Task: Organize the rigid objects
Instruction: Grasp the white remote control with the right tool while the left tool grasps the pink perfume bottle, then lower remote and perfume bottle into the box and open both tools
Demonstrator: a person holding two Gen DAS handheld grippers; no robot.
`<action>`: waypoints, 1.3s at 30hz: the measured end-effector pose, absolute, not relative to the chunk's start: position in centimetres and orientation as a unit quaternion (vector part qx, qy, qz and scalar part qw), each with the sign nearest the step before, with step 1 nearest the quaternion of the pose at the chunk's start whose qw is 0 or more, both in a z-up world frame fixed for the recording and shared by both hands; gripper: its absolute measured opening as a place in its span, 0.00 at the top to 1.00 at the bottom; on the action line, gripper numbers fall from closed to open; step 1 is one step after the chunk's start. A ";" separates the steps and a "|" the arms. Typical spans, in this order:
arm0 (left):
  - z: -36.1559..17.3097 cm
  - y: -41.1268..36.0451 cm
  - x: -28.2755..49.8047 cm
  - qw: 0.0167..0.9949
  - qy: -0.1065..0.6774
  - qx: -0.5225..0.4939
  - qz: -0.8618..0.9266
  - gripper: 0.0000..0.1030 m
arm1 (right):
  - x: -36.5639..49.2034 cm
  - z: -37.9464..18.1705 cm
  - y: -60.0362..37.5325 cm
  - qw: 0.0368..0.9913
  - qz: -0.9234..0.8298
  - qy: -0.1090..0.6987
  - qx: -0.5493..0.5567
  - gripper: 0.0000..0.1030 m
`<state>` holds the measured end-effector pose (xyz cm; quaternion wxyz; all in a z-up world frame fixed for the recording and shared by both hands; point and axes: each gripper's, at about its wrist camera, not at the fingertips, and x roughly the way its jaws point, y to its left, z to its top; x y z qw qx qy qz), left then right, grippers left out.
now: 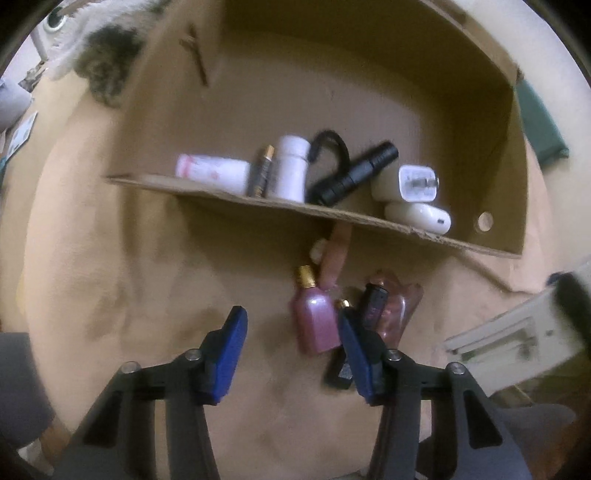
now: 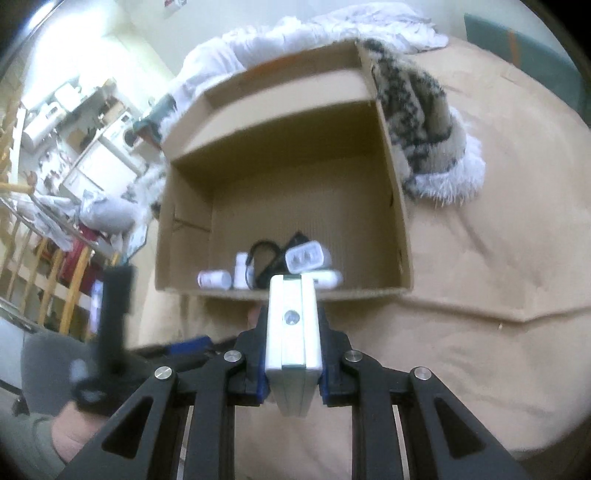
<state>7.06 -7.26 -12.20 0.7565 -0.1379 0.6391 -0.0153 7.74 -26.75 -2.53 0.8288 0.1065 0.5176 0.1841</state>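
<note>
An open cardboard box lies on a tan bed cover; it also shows in the right wrist view. Inside are a white tube, a white bottle, a black flashlight, a white charger and a white case. In front of the box lie a pink bottle, a dark small bottle and a clear pink item. My left gripper is open just before the pink bottle. My right gripper is shut on a white rectangular block, in front of the box.
A fluffy white and black patterned blanket lies against the box's right wall. White bedding is piled behind the box. Wooden railing and cluttered furniture stand to the left of the bed. A green cushion lies beyond the box.
</note>
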 end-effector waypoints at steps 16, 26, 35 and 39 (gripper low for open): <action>-14.0 -9.2 6.9 0.755 0.651 -0.083 0.003 0.78 | 8.1 -1.6 -27.5 0.827 0.198 0.509 0.131 0.79; -9.7 -4.9 4.0 0.784 0.615 -0.081 0.012 0.78 | 7.7 -1.2 -27.2 0.833 0.196 0.500 0.133 0.79; -2.6 -2.5 5.1 0.835 0.546 -0.073 0.001 0.78 | 8.9 1.5 -25.8 0.858 0.218 0.447 0.131 0.79; -0.9 -2.6 7.8 0.848 0.526 -0.058 -0.006 0.78 | 10.4 1.9 -25.0 0.866 0.214 0.435 0.125 0.79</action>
